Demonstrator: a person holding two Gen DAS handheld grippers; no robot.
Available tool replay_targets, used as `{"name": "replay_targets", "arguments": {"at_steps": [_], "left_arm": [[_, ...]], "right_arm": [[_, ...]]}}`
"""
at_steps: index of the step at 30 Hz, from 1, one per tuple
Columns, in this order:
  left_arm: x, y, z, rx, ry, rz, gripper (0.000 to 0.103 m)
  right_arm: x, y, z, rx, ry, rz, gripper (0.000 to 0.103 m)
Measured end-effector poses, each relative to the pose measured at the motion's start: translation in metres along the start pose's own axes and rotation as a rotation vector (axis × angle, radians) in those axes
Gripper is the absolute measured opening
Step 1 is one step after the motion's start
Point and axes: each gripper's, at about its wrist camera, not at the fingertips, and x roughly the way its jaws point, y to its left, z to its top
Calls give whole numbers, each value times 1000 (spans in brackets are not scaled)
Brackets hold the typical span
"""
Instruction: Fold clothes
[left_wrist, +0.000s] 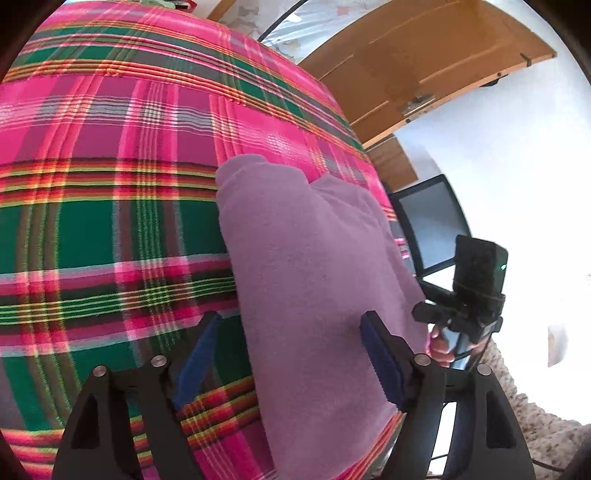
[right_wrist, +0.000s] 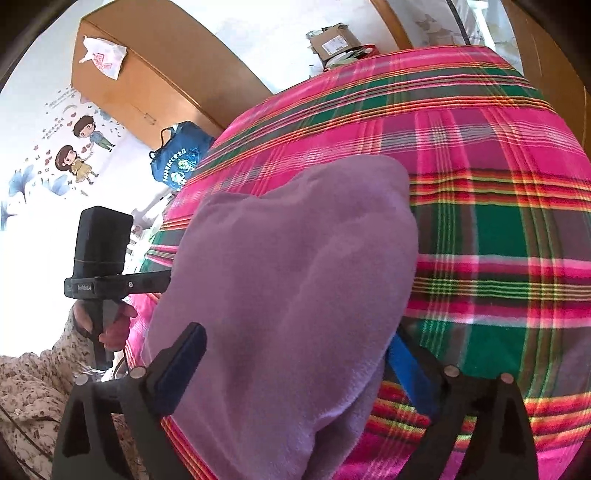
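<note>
Both claws over the bed! A lilac fleece garment (left_wrist: 310, 280) lies along the near edge of a pink-and-green plaid blanket (left_wrist: 110, 229), bunched into a long, soft heap. The left gripper (left_wrist: 291, 354) stands wide apart, empty: one blue pad sits over bare plaid, the other over the fleece, so the garment's left border runs right up through the gap. From the right wrist view, the right gripper (right_wrist: 295, 369) is spread wide too, and the lilac cloth (right_wrist: 295, 280) fills the space between its fingers, its far side partly hiding the right-hand blue pad. Whether the pads touch the fabric cannot be told. Each camera catches the other gripper's handle, gripped by a hand (right_wrist: 114, 328).
</note>
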Motion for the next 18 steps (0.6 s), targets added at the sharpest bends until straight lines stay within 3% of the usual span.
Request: {"name": "replay_targets", "arguments": {"at_steps": [5,10,16,18], "left_arm": [[8,-5,5,9,3,-17,79],[12,-9,8,28,9,-10,79],[22,-35,0,197,23,127,79],[23,-33,2,189,25,125,80]], "right_arm": [[1,1,2,-8,-4,14,100],[7,16,-2,-107,12,-85,99],[18,37,-11,-250,-9,-216,100],[22,42,-16,-293,-40,-249,101]]}}
